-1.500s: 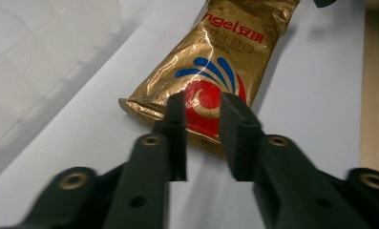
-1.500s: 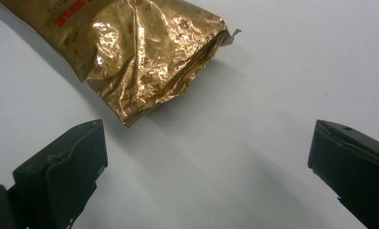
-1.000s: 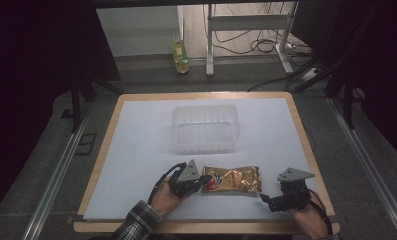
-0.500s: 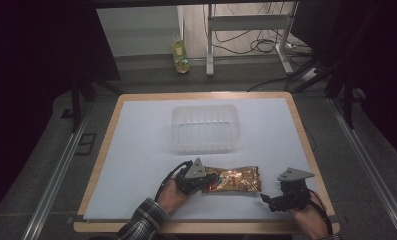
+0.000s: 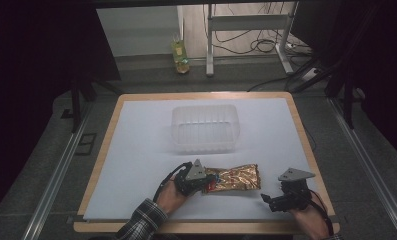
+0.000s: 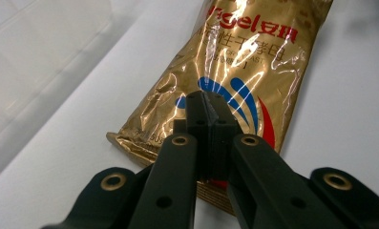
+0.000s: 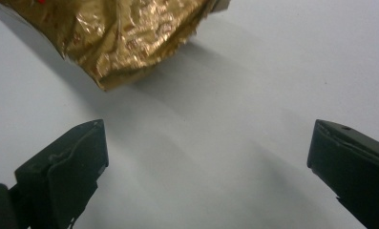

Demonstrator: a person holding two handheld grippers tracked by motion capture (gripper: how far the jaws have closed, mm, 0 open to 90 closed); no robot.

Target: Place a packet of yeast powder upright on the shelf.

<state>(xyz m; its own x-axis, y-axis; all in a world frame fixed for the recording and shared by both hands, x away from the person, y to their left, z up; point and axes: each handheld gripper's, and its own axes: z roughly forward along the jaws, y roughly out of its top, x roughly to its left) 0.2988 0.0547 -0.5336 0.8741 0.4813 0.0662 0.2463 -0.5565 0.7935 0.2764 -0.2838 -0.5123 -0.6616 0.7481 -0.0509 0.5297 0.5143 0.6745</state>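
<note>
White paper (image 5: 136,165) covers the wooden table (image 5: 105,145), and dark floor with cables is seen beyond it. From the high view a clear tub (image 5: 205,127) is seen at mid-table, with a gold pouch (image 5: 236,176) lying nearer the person, well apart from the tub. The left gripper (image 5: 202,182) is set at the pouch's left end, and the right gripper (image 5: 267,198) is held just off its right end, apart from it.

What the high view cannot resolve is given by the left gripper view: the pads (image 6: 211,119) are closed together over the pouch's (image 6: 235,71) sealed bottom edge, apparently pinching the foil, though the pinch itself is hidden behind the jaws. In the right gripper view the jaws are seen spread wide over bare paper, with only a crumpled corner of the pouch (image 7: 130,38) ahead of them.

The pouch's long axis is laid across the table, left to right, its printed top pointed away from the left gripper. Its foil is creased and shiny, marked with red lettering, blue arcs and a red curve.
</note>
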